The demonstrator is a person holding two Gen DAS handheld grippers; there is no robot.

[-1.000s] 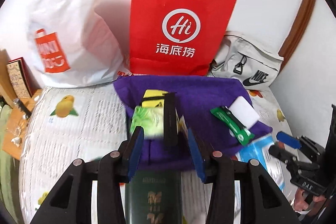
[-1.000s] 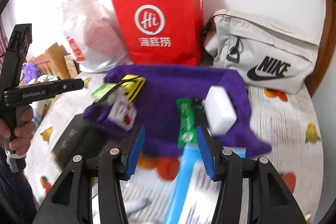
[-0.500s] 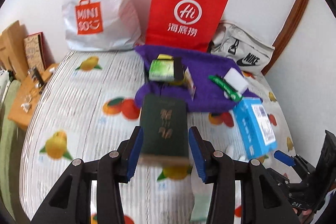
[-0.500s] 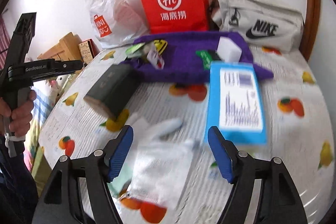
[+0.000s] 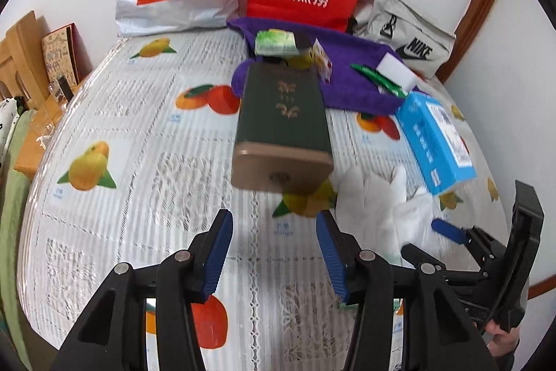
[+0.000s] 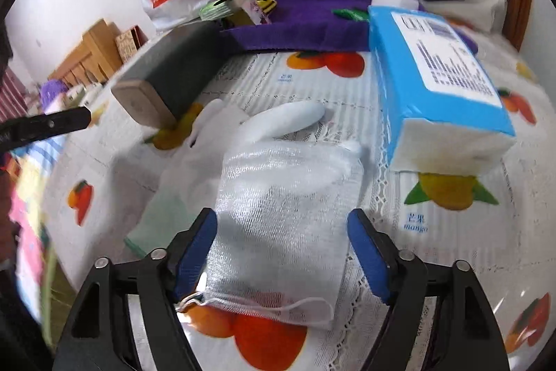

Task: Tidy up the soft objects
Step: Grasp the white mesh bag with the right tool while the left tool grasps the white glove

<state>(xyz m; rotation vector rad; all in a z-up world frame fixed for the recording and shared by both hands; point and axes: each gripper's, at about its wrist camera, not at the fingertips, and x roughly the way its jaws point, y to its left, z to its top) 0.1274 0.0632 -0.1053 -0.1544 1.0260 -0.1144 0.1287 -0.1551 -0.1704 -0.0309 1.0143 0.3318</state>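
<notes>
Item: white mesh pouch (image 6: 278,225), soft, drawstring end toward the camera, lying flat on the fruit-print tablecloth (image 6: 434,232). Position: directly ahead of the right gripper (image 6: 282,249), between its blue pads, which stand apart on either side with no visible contact. Long axis: runs away from the gripper along the line of its fingers, so the pads bracket the pouch across its short width. Adjacent: white gloves (image 6: 271,122) just beyond and partly under the pouch; blue tissue pack (image 6: 434,65) to the right; dark green box (image 6: 173,72) to the left; purple cloth (image 6: 302,23) behind, carrying small packets. Left gripper (image 5: 274,252): fingers apart, empty, facing the dark green box (image 5: 281,124), with the gloves (image 5: 378,204) off to its right. Nearer arm: the right, by a clear margin. Judged next move: close the right pads across the pouch.
</notes>
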